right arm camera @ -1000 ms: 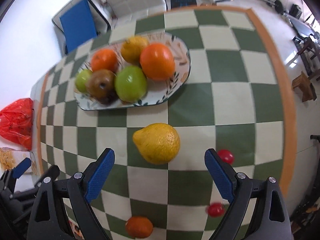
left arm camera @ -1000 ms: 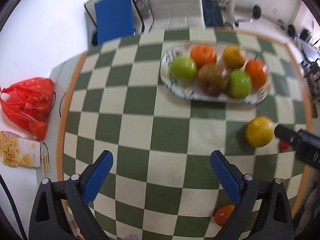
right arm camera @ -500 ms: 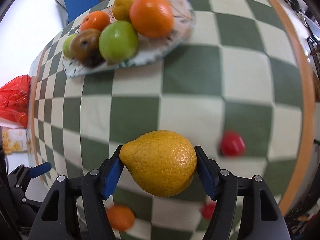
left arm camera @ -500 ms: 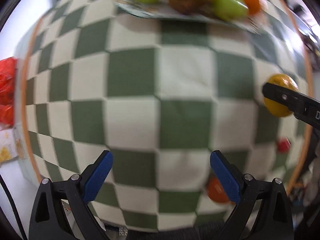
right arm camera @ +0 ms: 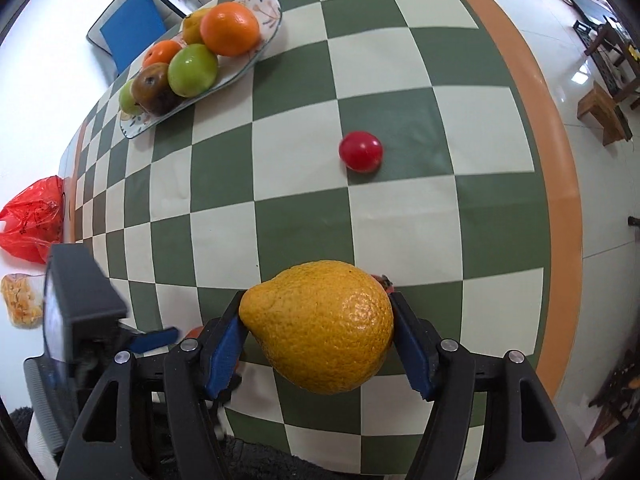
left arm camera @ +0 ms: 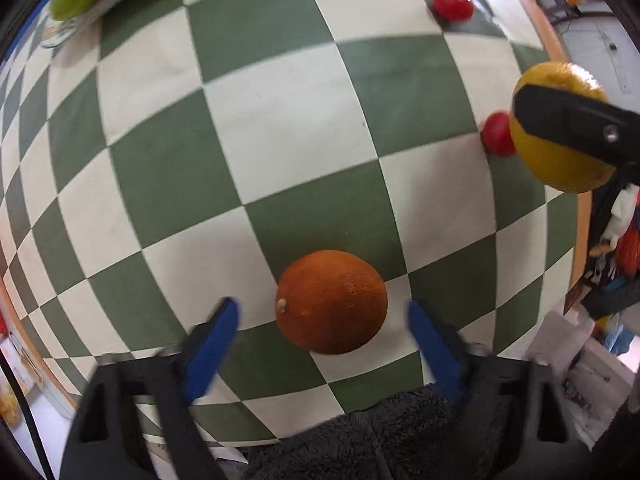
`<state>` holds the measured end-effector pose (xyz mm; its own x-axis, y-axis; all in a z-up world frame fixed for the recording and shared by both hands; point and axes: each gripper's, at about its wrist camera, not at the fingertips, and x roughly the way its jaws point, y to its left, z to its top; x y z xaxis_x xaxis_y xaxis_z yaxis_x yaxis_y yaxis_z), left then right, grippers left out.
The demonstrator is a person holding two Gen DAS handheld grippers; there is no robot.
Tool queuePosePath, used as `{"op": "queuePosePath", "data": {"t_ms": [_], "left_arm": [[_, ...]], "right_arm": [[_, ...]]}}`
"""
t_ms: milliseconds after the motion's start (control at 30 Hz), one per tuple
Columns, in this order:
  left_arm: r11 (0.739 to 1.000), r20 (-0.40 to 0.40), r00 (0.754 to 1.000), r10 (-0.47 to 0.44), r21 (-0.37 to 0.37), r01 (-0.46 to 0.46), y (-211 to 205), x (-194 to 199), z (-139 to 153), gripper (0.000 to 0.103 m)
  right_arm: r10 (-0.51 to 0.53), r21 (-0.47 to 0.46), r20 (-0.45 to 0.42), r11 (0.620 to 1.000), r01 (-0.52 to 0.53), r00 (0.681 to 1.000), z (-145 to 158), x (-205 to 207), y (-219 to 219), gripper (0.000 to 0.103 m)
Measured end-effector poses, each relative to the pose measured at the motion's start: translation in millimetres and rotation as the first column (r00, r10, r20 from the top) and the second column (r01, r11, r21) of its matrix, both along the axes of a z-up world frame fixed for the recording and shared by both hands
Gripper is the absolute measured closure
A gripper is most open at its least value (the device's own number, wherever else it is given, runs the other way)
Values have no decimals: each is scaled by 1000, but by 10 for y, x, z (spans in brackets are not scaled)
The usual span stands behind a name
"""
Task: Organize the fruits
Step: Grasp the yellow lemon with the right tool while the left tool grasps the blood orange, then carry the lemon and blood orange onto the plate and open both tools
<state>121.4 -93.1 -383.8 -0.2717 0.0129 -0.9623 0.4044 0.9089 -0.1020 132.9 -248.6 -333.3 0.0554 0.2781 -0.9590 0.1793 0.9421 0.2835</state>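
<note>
Right wrist view: right gripper [right arm camera: 320,328] clamps a pebbly, pear-shaped lemon [right arm camera: 320,326].
Left gripper [left arm camera: 324,312] gapes around a matte round orange [left arm camera: 331,301].

A green-and-cream checkered tablecloth [right arm camera: 304,216] with an orange border covers the table. Off its far left corner stands a chair with a blue seat [right arm camera: 130,34]. On the white floor to the left lies a red plastic bag [right arm camera: 34,218], and just nearer than it a packet printed with yellow snacks [right arm camera: 20,300]. Far right, a small wooden stool [right arm camera: 604,114] stands on the glossy tiles.
</note>
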Motion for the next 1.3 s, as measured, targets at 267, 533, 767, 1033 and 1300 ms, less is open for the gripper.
{"op": "queuePosePath", "data": {"t_ms": [267,533,767,1033,1300], "left_arm": [[997,108,992,70,32,-73,230,111,44,49],[947,116,941,319,8,-322,864,332,-7,49],[938,133,930,344,-7,-346,886,162,-17,49],[907,92,903,419,-89,-412,1050,551,171,49],[849,120,858,499,-266,-456,1110,1117,943,49]], "right_arm": [[8,26,-1,1000,-8,1000,-77,44,131,32],[34,40,-52,999,-32,998,-400,213,442,32],[74,19,-72,997,-73,995,-534,273,599,32],[23,129,-103,992,-9,994,-559,369,564,33],[-92,281,-5,955,90,996,-31,934,384,33]]}}
